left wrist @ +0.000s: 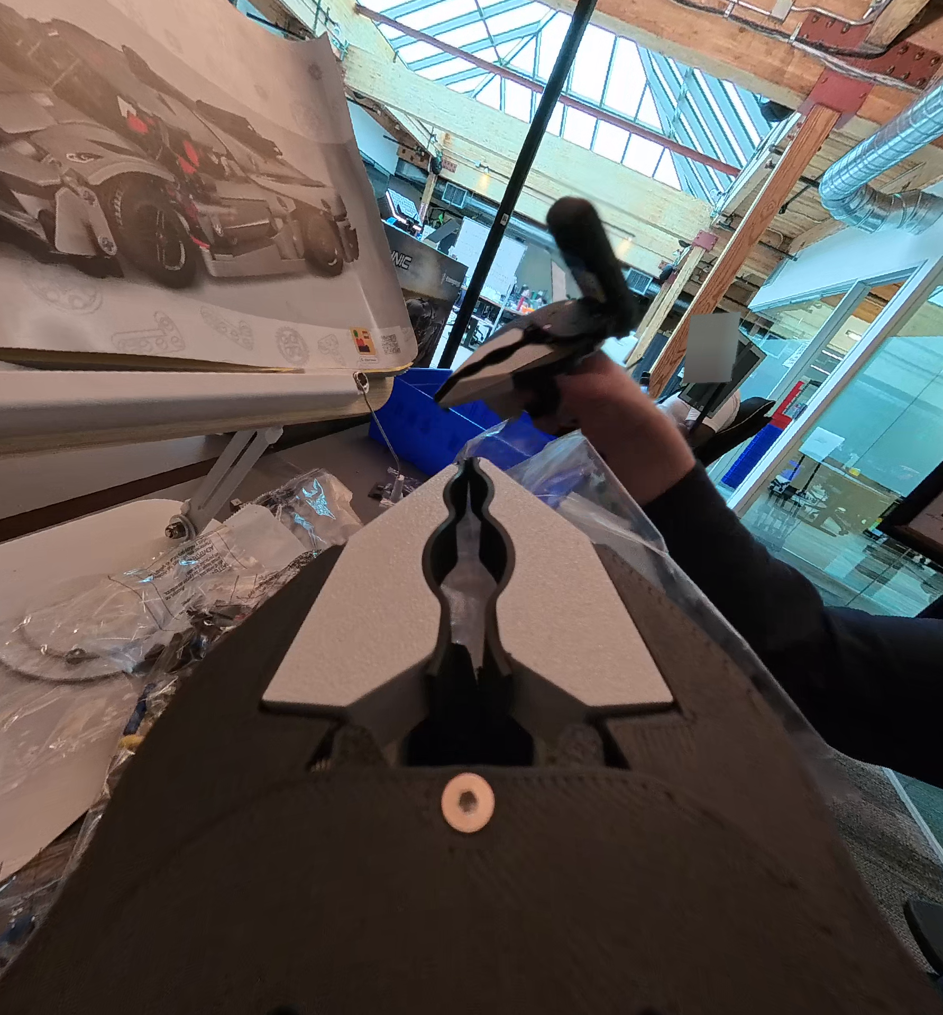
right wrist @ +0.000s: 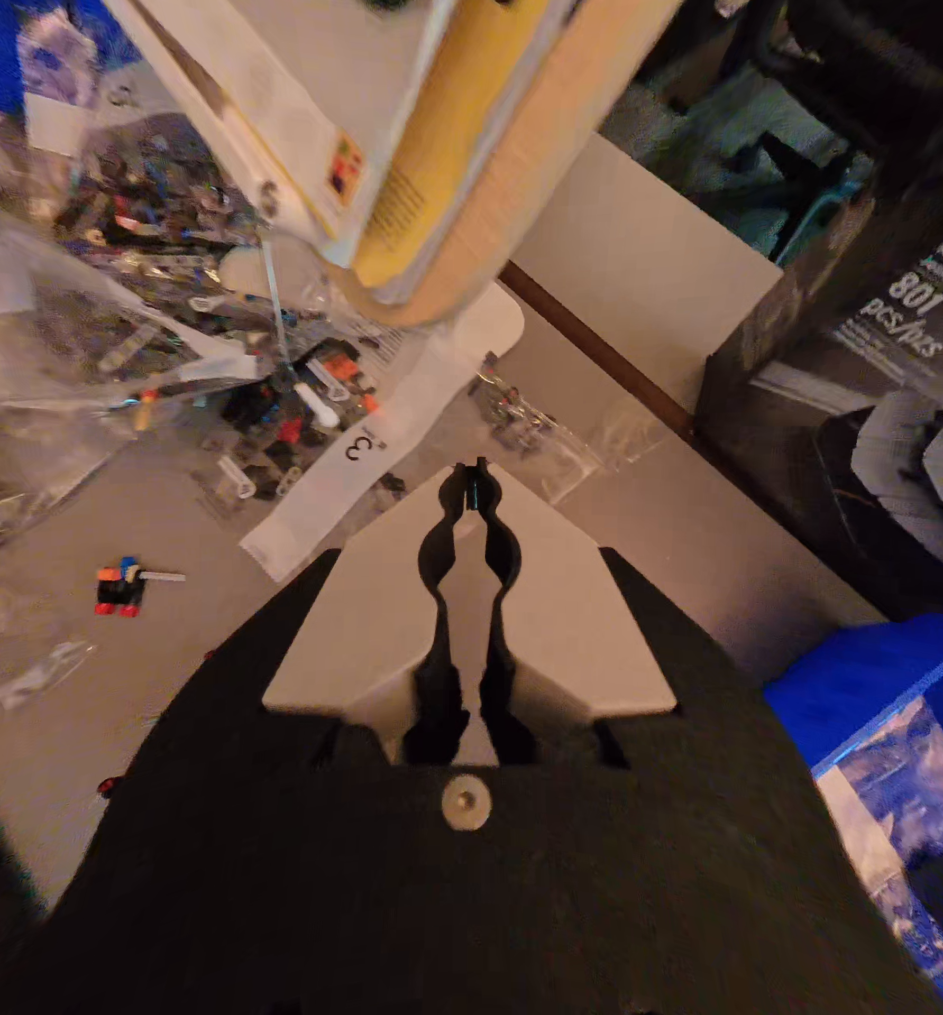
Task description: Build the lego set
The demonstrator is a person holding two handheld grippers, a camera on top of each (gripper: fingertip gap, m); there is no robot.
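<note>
My left gripper is shut on the edge of a clear plastic bag, which holds blue pieces and hangs to its right. Plastic shows between the jaws. My right gripper is shut on a small black piece at its tips, above the grey table. In the left wrist view the right gripper is held by a hand just beyond the bag, over a blue bin. A small black, red and blue sub-assembly lies on the table at the left.
An instruction booklet rests on a white stand at the left. Clear bags of loose pieces lie under it, with a white numbered bag. The set's dark box stands at the right, with a blue bin in front of it. There is about 25 cm between the tips of the two grippers.
</note>
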